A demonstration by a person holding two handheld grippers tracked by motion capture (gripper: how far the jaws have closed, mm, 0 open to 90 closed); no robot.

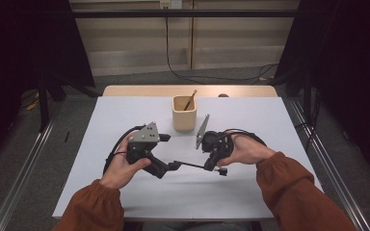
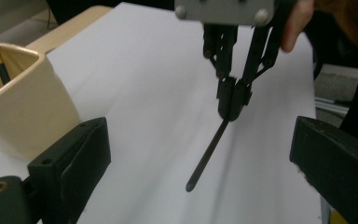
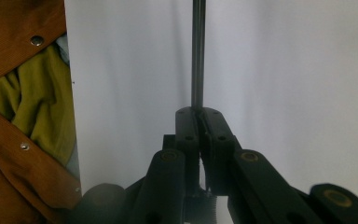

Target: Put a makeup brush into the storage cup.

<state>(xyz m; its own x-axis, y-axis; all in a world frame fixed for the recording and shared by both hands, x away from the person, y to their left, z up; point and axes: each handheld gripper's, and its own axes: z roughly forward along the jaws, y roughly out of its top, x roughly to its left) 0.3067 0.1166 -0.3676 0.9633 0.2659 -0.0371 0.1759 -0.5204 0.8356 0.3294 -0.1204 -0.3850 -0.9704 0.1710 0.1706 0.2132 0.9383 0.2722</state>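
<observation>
- Left hand (image 1: 120, 168): we held it low at the table's near side, fingers wrapped round the left gripper (image 1: 173, 166), whose jaws stood wide apart and pointed toward our right.
- Right hand (image 1: 245, 153): we held the right gripper (image 1: 206, 167) with its jaws pressed together, aimed toward our left.
- Forearms: both entered from the near edge in rust-brown sleeves (image 1: 289, 185).
</observation>
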